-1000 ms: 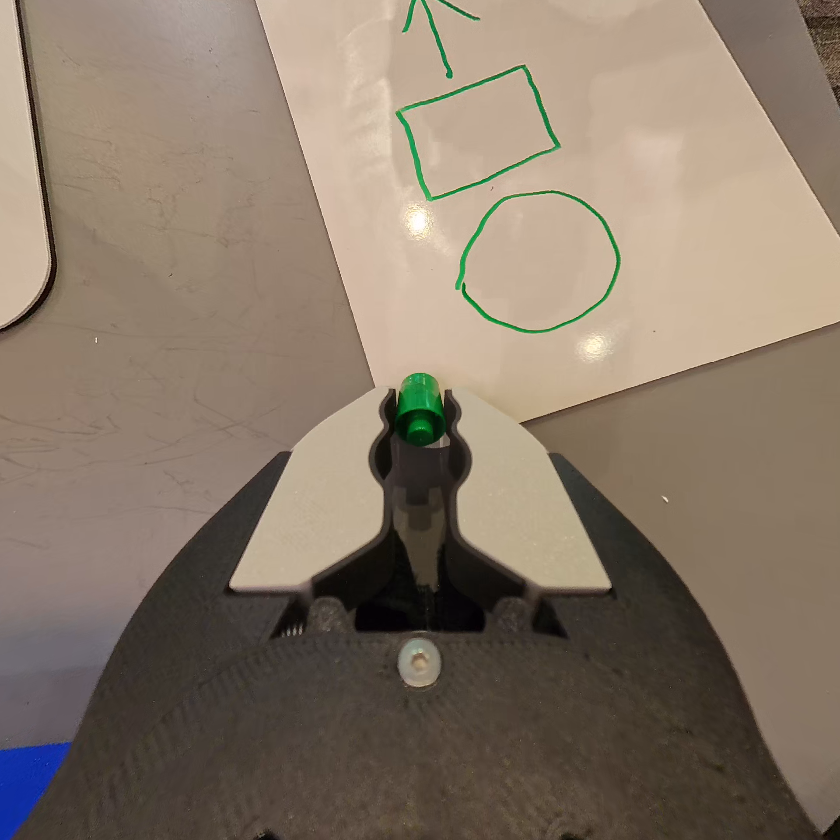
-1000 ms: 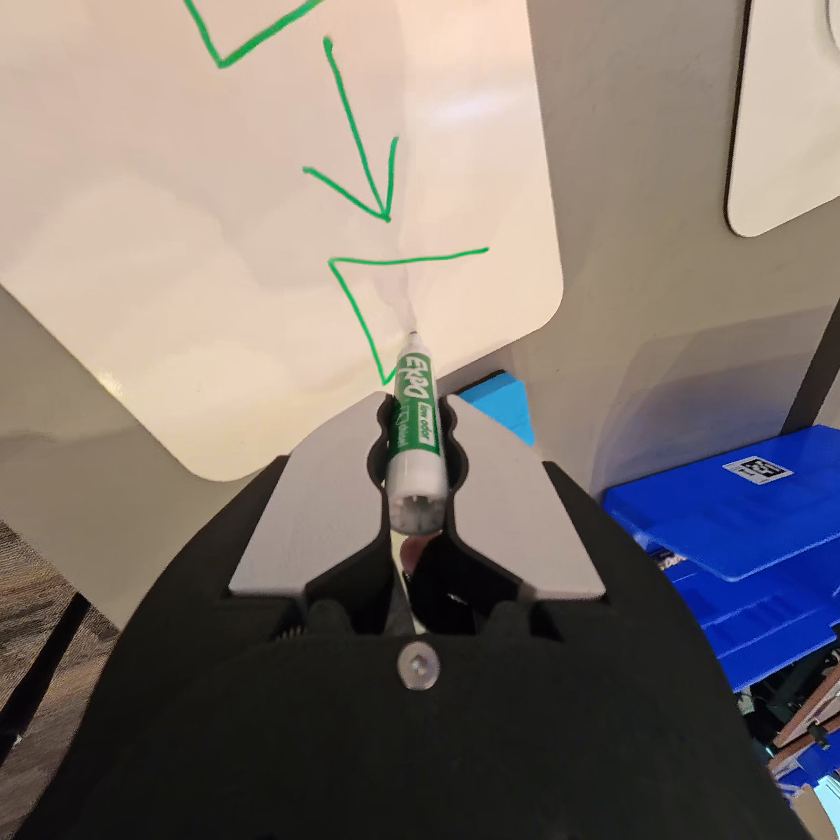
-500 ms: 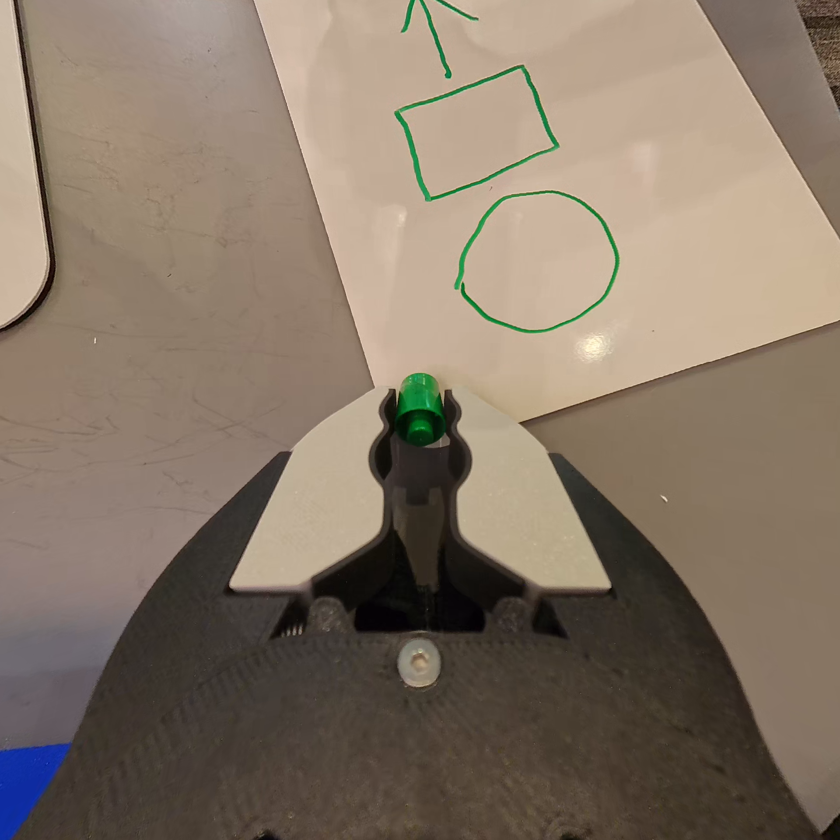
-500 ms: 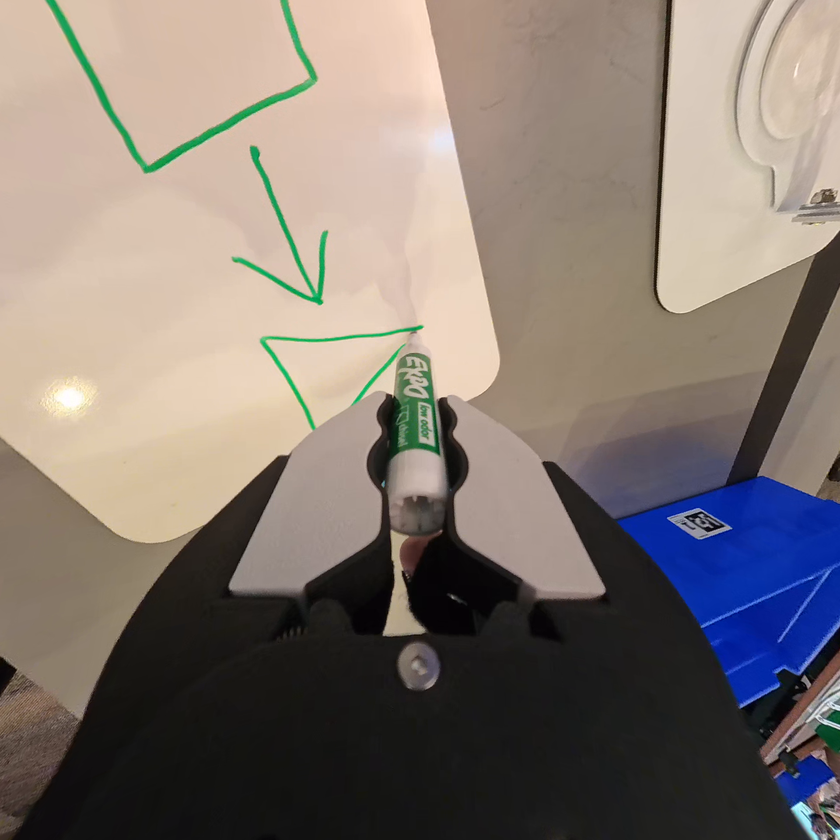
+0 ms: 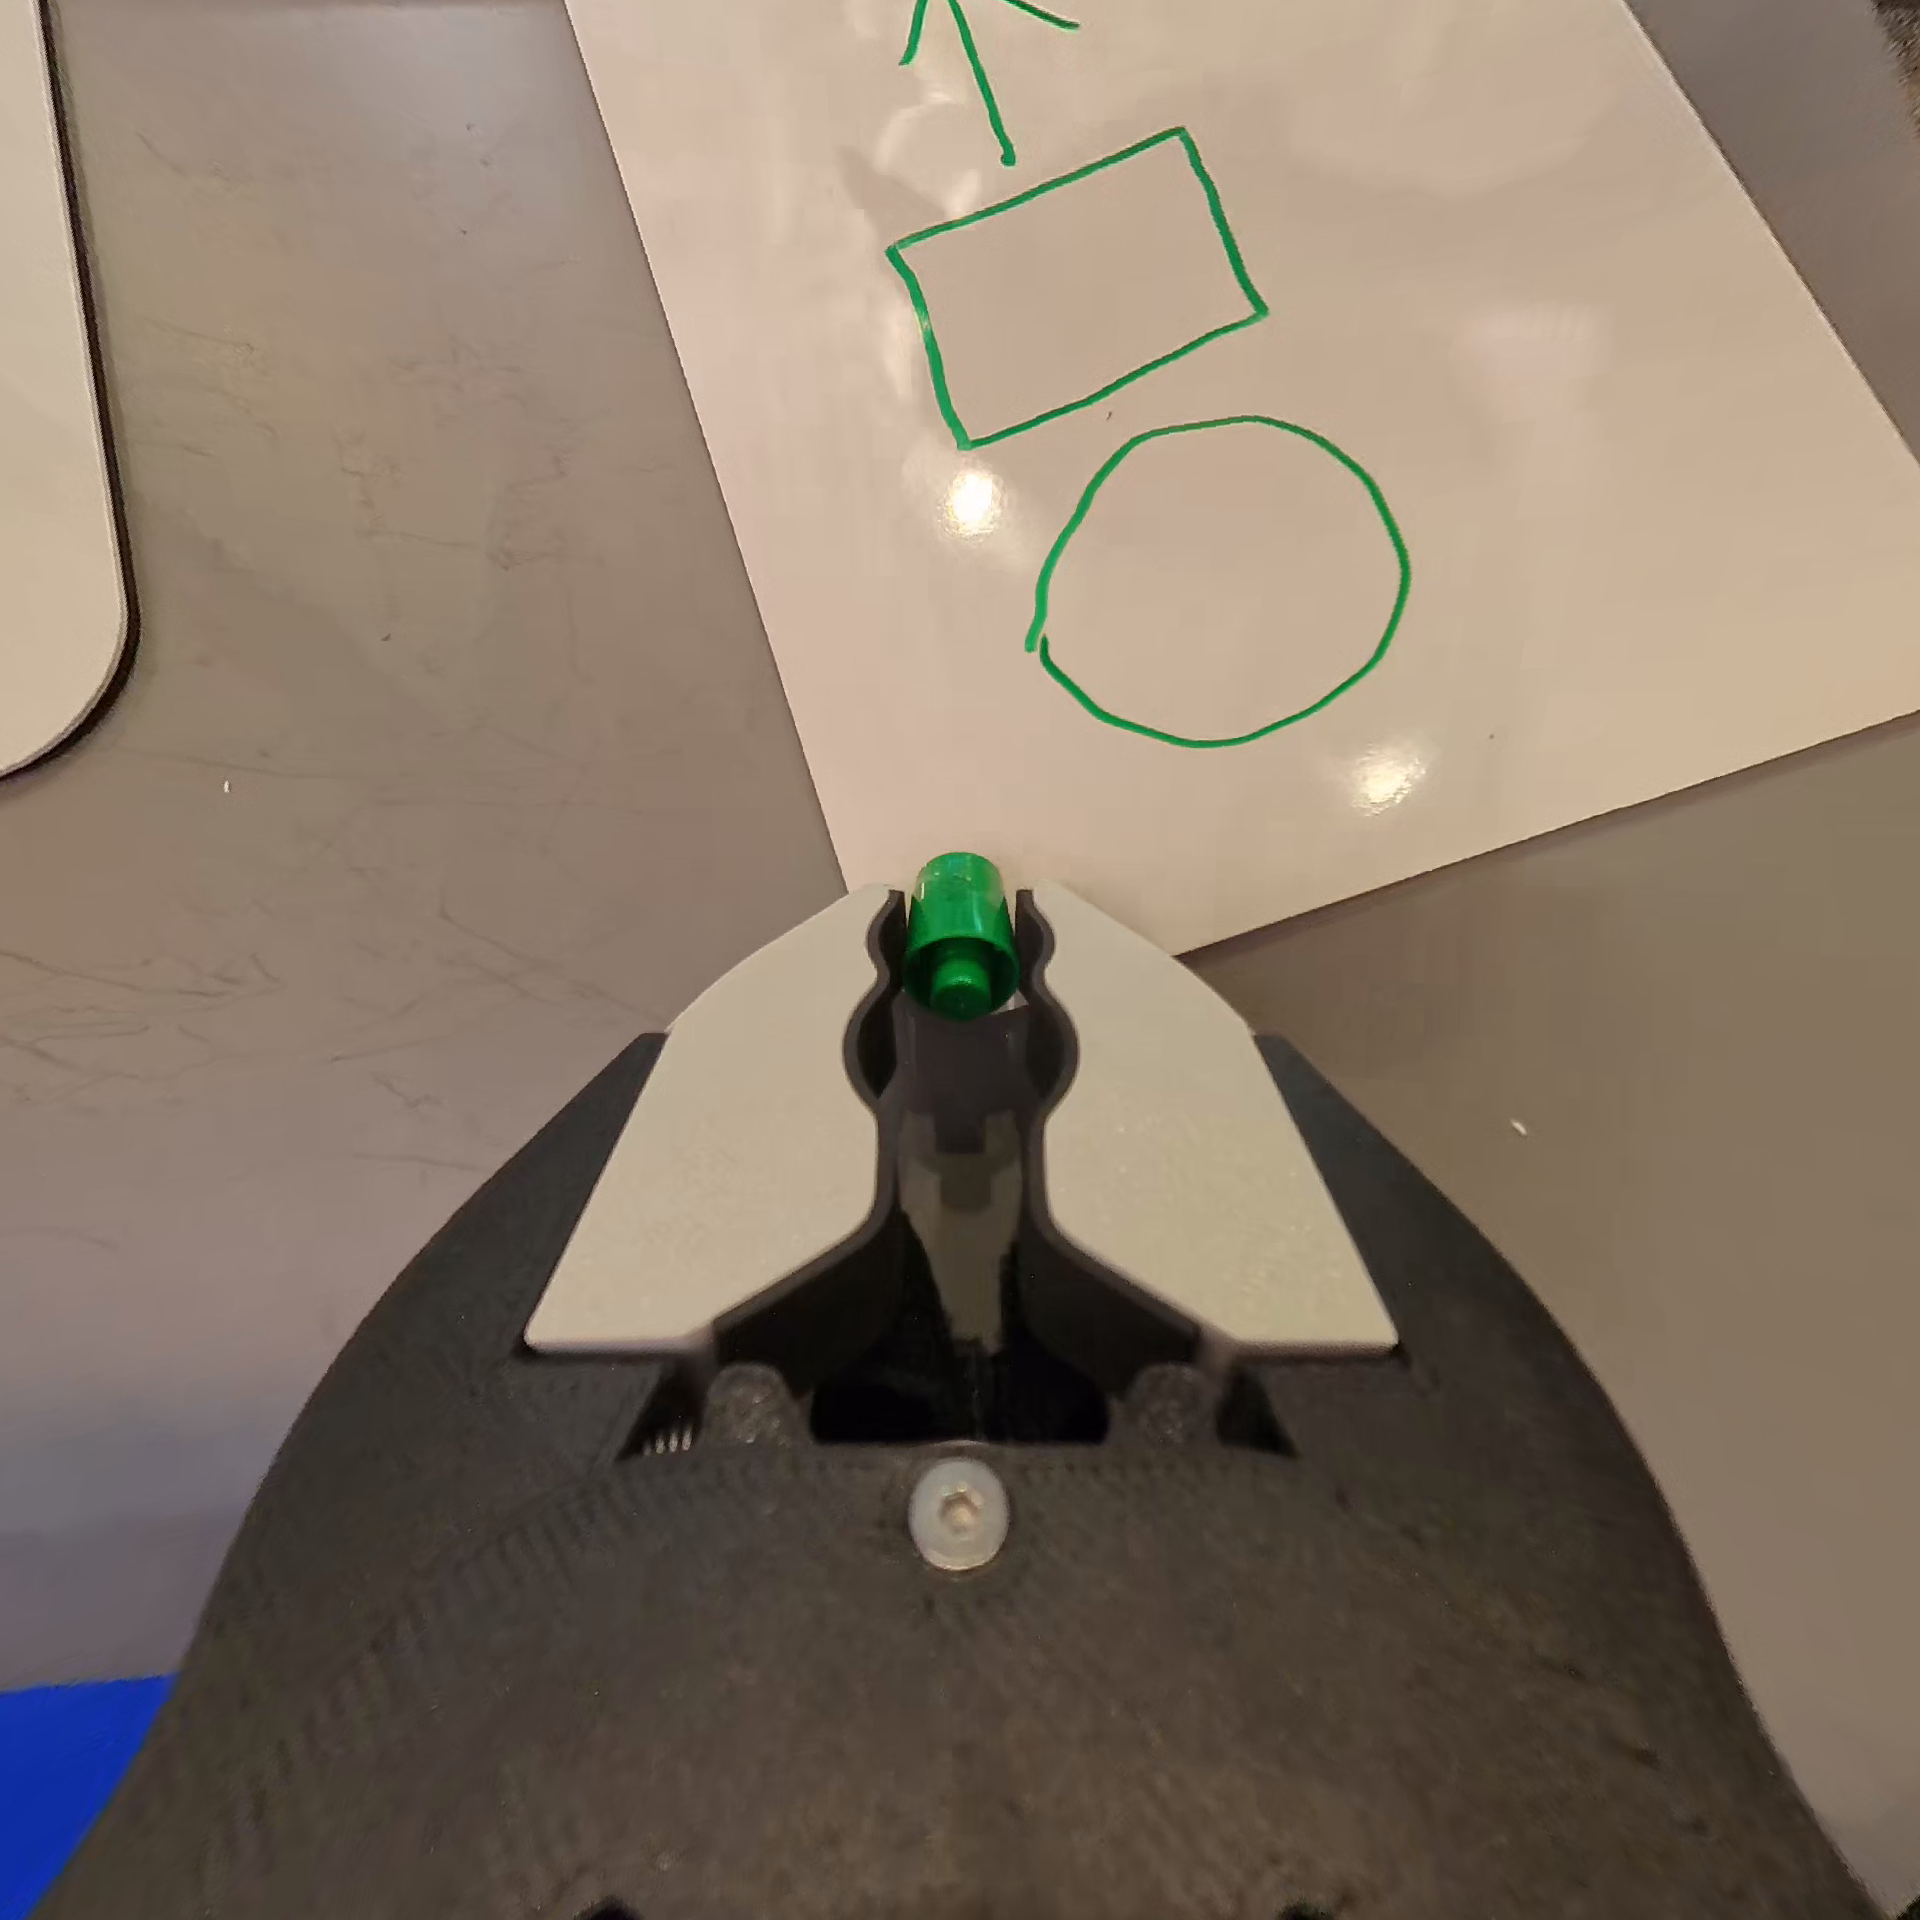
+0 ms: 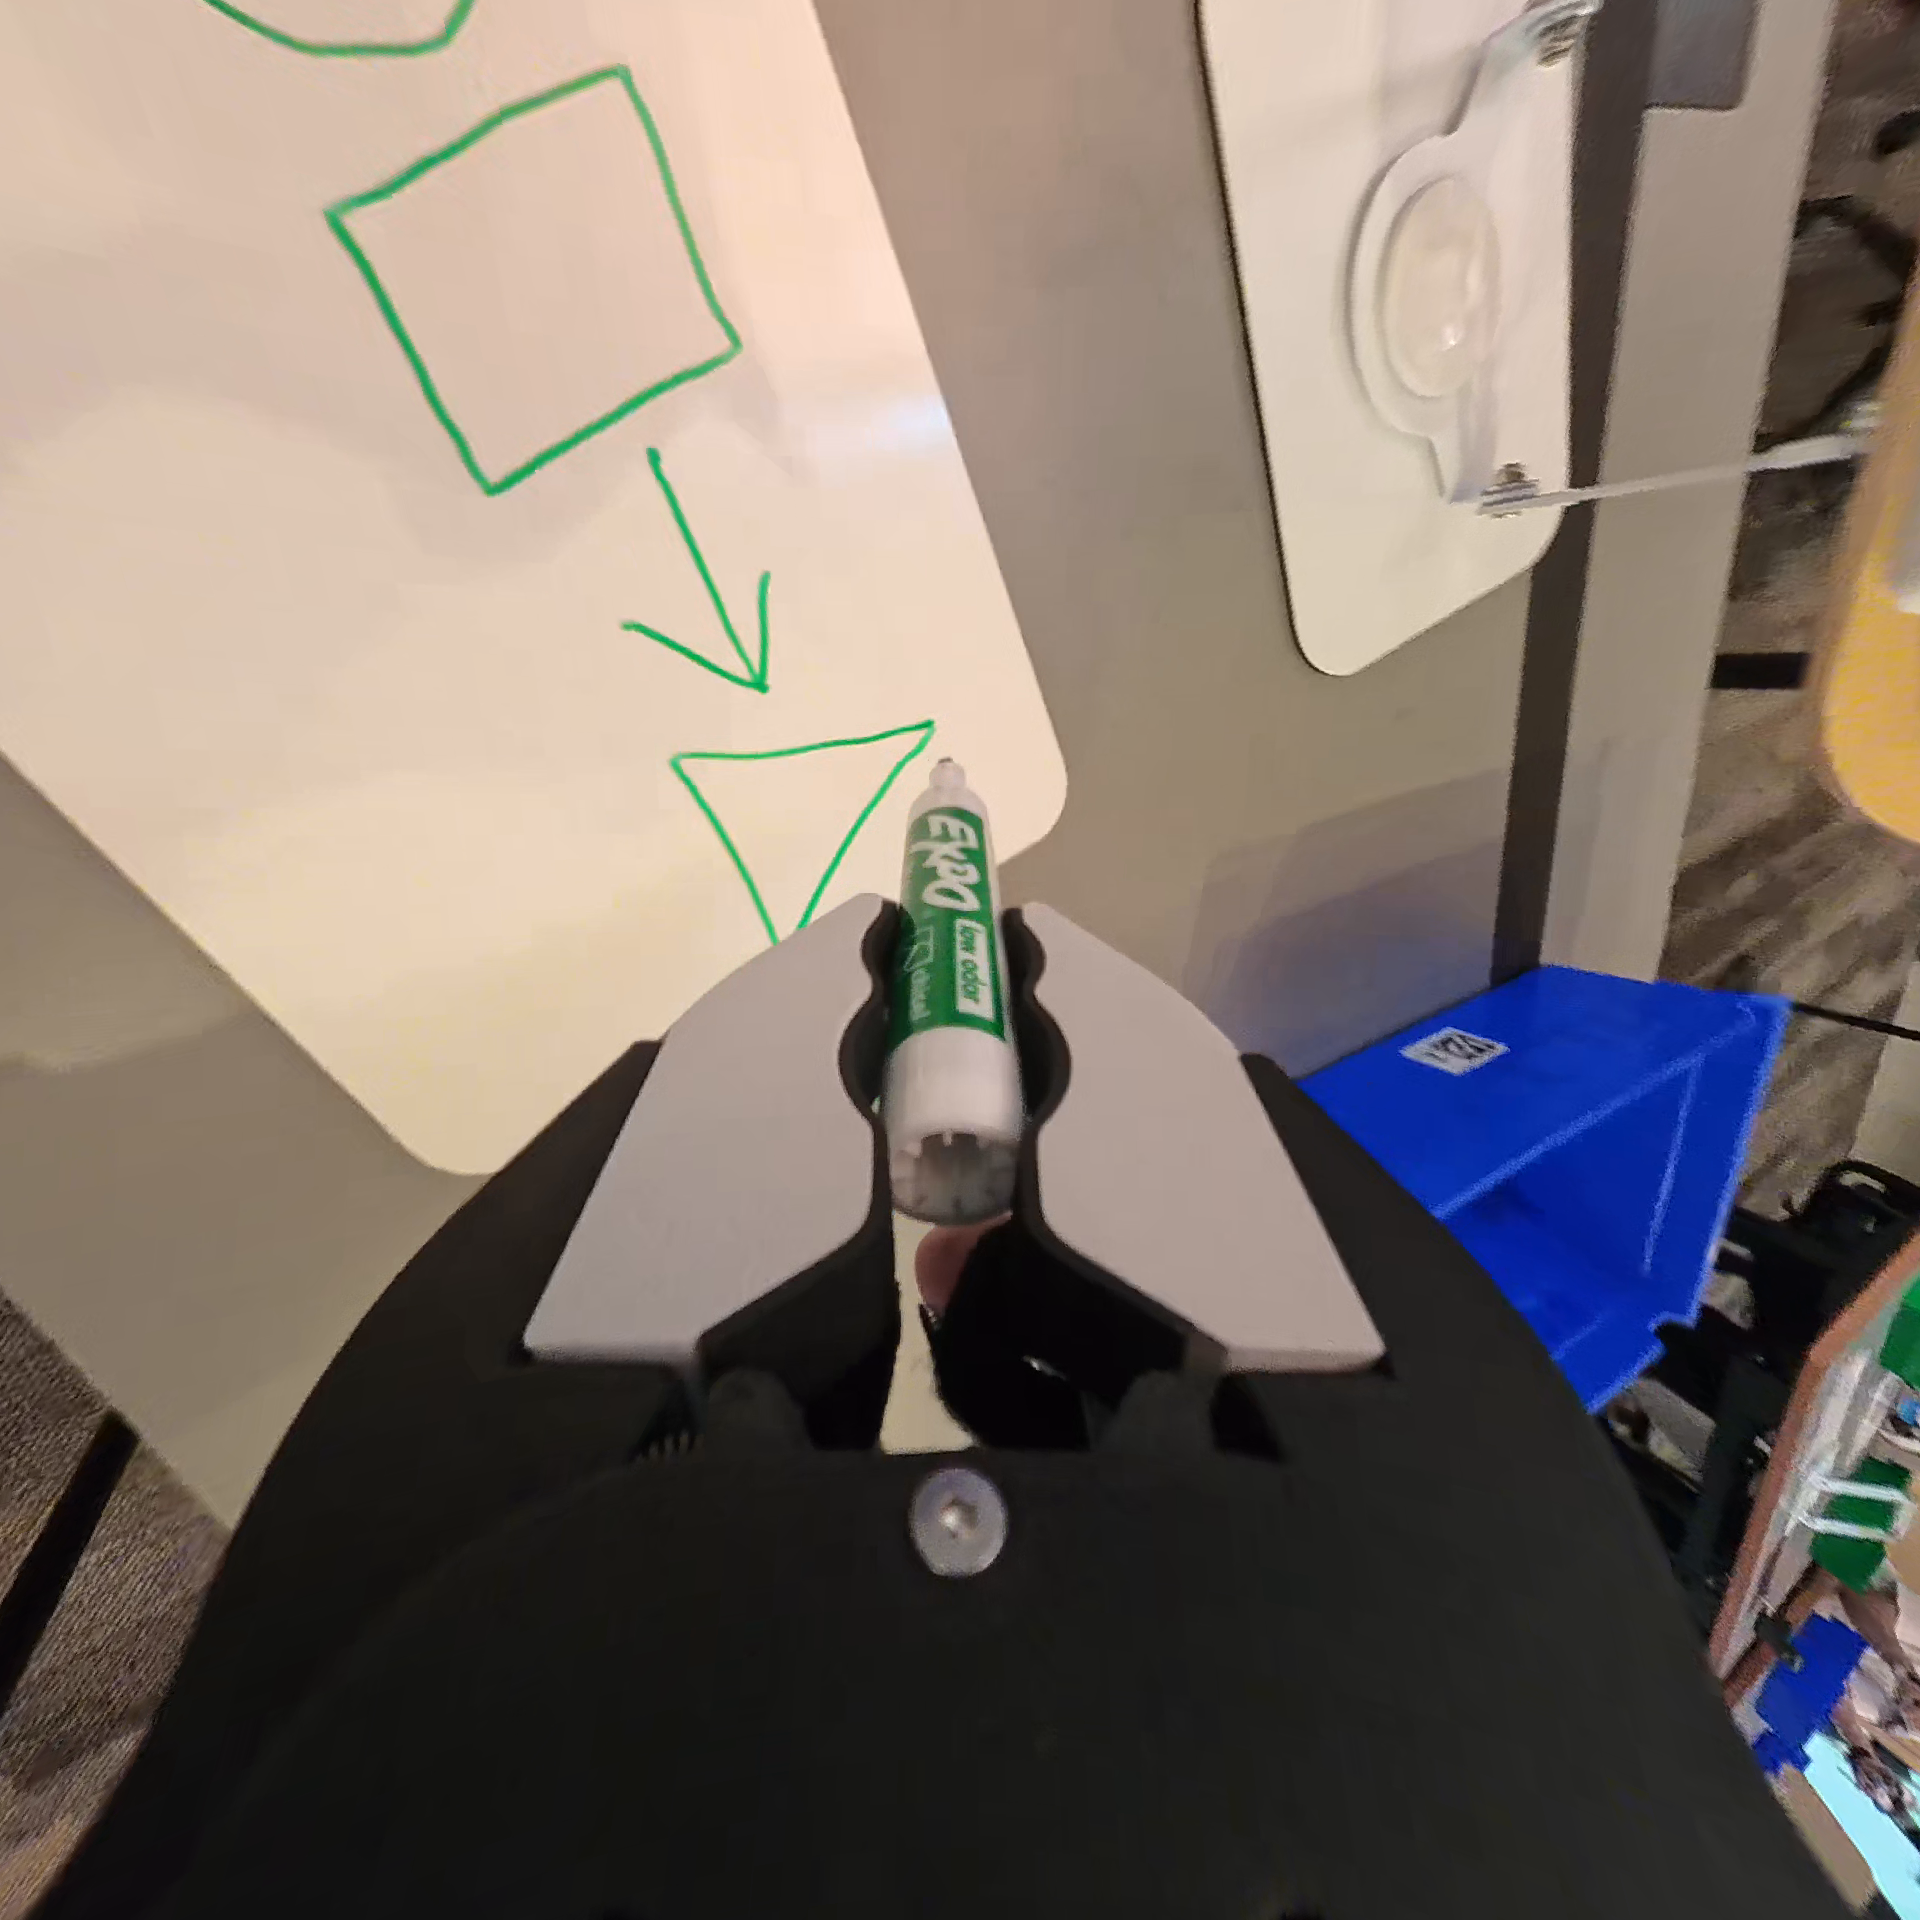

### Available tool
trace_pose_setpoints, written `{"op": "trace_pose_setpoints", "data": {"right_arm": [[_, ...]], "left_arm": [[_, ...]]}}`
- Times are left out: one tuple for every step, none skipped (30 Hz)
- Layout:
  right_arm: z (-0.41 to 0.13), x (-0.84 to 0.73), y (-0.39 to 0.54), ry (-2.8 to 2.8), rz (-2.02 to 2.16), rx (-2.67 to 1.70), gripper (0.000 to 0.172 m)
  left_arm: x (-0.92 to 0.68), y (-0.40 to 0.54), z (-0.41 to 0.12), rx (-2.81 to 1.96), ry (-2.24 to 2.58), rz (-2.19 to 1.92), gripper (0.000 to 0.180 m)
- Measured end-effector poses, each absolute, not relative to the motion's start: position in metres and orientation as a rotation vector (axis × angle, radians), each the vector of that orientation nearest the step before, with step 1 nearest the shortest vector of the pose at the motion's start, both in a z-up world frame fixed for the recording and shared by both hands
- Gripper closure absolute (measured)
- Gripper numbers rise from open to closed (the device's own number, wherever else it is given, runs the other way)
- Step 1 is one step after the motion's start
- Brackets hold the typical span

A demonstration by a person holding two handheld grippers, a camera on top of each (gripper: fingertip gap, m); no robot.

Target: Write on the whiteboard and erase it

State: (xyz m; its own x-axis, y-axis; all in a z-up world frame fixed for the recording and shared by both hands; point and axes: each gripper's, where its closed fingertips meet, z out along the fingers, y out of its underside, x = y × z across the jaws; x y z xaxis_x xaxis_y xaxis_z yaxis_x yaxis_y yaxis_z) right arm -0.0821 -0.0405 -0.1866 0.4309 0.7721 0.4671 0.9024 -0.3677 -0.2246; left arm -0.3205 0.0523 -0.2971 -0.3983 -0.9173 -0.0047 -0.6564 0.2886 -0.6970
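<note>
A white whiteboard sheet (image 5: 1455,364) lies on the grey table and bears green drawings: a circle (image 5: 1226,582), a rectangle (image 5: 1081,286) and an arrow. My left gripper (image 5: 958,914) is shut on the green marker cap (image 5: 956,935) and holds it at the sheet's near corner. In the right wrist view the whiteboard (image 6: 260,675) shows a square (image 6: 530,281), an arrow (image 6: 717,603) and a triangle (image 6: 800,810). My right gripper (image 6: 948,930) is shut on the green-and-white marker (image 6: 948,987), its tip lifted beside the triangle's right corner.
A second white board (image 5: 42,416) lies at the left edge of the grey table (image 5: 364,727). In the right wrist view another white board with a clear fitting (image 6: 1423,312) lies at the upper right. Blue bins (image 6: 1558,1143) stand beyond the table edge. The left gripper's tips are roughly 30 centimetres from the right gripper's.
My right gripper drew the triangle's last side, then lifted the marker off the board and pulled back, so more of the drawing shows. My left gripper has stayed still with the cap.
</note>
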Motion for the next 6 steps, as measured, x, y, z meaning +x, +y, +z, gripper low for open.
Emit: {"op": "trace_pose_setpoints", "data": {"right_arm": [[-0.179, -0.083, -0.05, -1.395, -0.406, -2.234, 0.151], [-0.172, -0.084, -0.059, -1.371, -0.413, -2.22, 0.151], [-0.165, -0.085, -0.068, -1.345, -0.419, -2.207, 0.151], [-0.159, -0.085, -0.077, -1.324, -0.43, -2.195, 0.151], [-0.154, -0.084, -0.087, -1.306, -0.445, -2.194, 0.151], [-0.151, -0.083, -0.097, -1.288, -0.464, -2.196, 0.151]], "left_arm": [[-0.32, 0.052, -0.297, -1.412, 2.157, -0.87, 0.16], [-0.32, 0.053, -0.297, -1.412, 2.155, -0.868, 0.16], [-0.32, 0.053, -0.297, -1.411, 2.152, -0.862, 0.16], [-0.32, 0.054, -0.297, -1.411, 2.147, -0.856, 0.16], [-0.32, 0.054, -0.297, -1.414, 2.143, -0.853, 0.16], [-0.319, 0.055, -0.297, -1.418, 2.137, -0.85, 0.16]]}}
